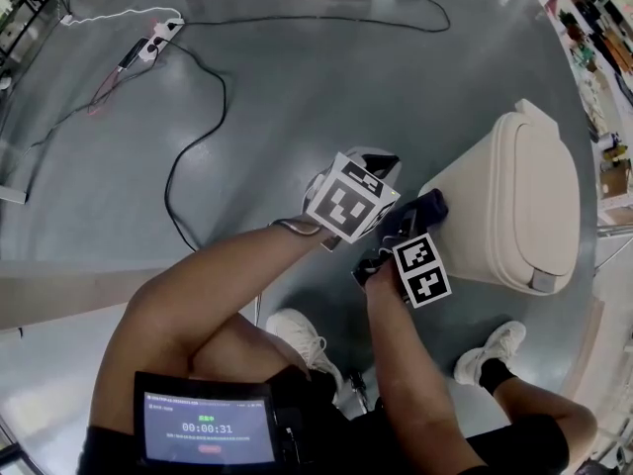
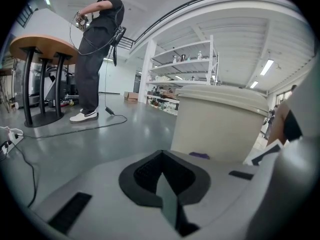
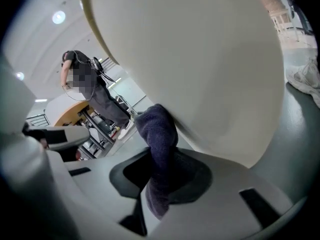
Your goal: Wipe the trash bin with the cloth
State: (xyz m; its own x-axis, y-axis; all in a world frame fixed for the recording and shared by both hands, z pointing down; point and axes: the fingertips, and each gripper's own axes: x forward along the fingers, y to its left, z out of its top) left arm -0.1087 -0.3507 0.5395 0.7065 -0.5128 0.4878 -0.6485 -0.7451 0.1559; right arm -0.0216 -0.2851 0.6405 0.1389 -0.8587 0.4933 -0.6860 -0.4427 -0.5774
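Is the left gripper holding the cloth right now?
No, the left gripper has its jaws together on nothing; the dark cloth is clamped in the right gripper.

Black cable (image 1: 225,92), power strip (image 1: 158,39), round table (image 2: 39,45)

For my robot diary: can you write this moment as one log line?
right gripper: shut on cloth | cloth: against trash bin side | left gripper: shut, empty

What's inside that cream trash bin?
Nothing inside shows: the trash bin has its lid down. Only the outside is visible, with the dark cloth pressed against its side by the right tongs.
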